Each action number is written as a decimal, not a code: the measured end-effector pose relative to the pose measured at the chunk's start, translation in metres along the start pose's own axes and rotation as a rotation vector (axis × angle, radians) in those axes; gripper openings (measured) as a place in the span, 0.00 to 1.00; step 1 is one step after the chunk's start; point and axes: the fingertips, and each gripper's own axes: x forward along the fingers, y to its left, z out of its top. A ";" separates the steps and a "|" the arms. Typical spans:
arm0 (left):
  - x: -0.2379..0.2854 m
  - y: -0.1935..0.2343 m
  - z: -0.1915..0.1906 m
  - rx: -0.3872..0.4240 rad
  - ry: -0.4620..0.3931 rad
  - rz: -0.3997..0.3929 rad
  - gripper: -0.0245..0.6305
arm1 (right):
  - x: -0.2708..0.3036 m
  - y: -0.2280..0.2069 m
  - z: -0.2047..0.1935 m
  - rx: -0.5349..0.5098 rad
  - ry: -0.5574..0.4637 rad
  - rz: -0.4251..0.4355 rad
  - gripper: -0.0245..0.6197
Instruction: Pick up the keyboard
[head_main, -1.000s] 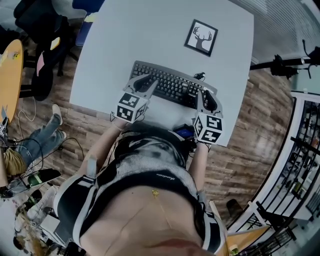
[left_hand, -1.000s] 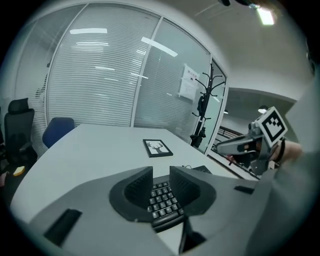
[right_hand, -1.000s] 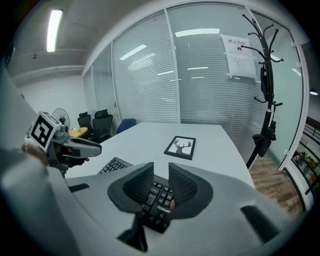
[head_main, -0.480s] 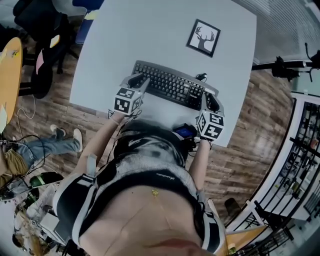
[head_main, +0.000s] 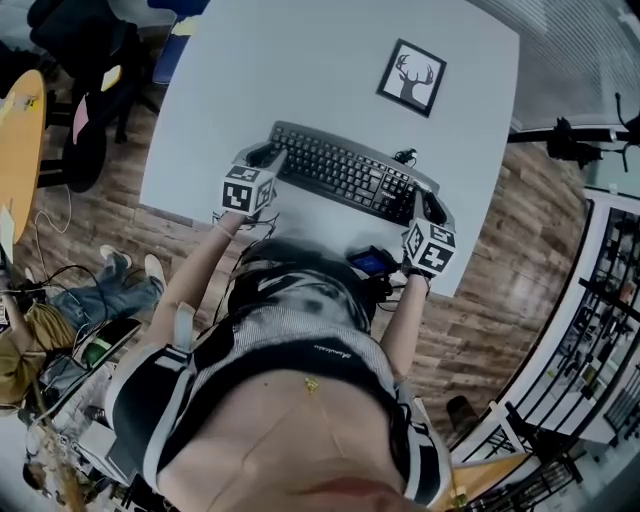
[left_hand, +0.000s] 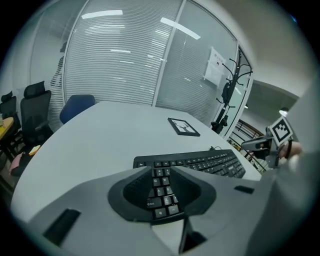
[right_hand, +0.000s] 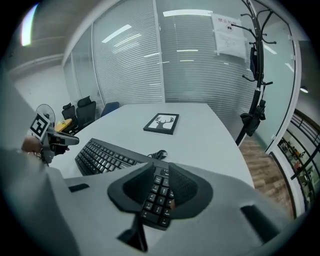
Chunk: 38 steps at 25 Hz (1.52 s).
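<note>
A black keyboard (head_main: 350, 175) lies slantwise on the white table (head_main: 280, 70) near its front edge. My left gripper (head_main: 268, 158) hovers over the keyboard's left end, its jaws a narrow gap apart; the left gripper view shows keys (left_hand: 159, 192) through that gap (left_hand: 161, 171). My right gripper (head_main: 428, 204) sits over the right end, where number-pad keys (right_hand: 156, 195) show between its slightly parted jaws (right_hand: 161, 167). Neither pair of pads presses on the keyboard. Each gripper is visible from the other's view.
A framed deer picture (head_main: 411, 77) lies behind the keyboard, and a coiled cable (head_main: 402, 154) sits at its back right. The table's front edge is right under my hands. Office chairs (head_main: 80, 60) stand to the left, a coat rack (right_hand: 255, 75) to the right.
Both grippers have sunk toward the keyboard and spread outward, the left to its left end, the right to its right end. The jaw gaps look unchanged.
</note>
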 end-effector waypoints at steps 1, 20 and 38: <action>0.002 0.004 0.000 0.001 0.004 0.006 0.18 | 0.003 -0.004 -0.002 0.003 0.006 -0.004 0.19; 0.030 0.044 -0.007 -0.070 0.078 -0.003 0.24 | 0.038 -0.050 -0.024 0.108 0.066 -0.012 0.24; 0.069 0.036 -0.014 -0.223 0.117 -0.225 0.35 | 0.064 -0.056 -0.037 0.346 0.038 0.117 0.37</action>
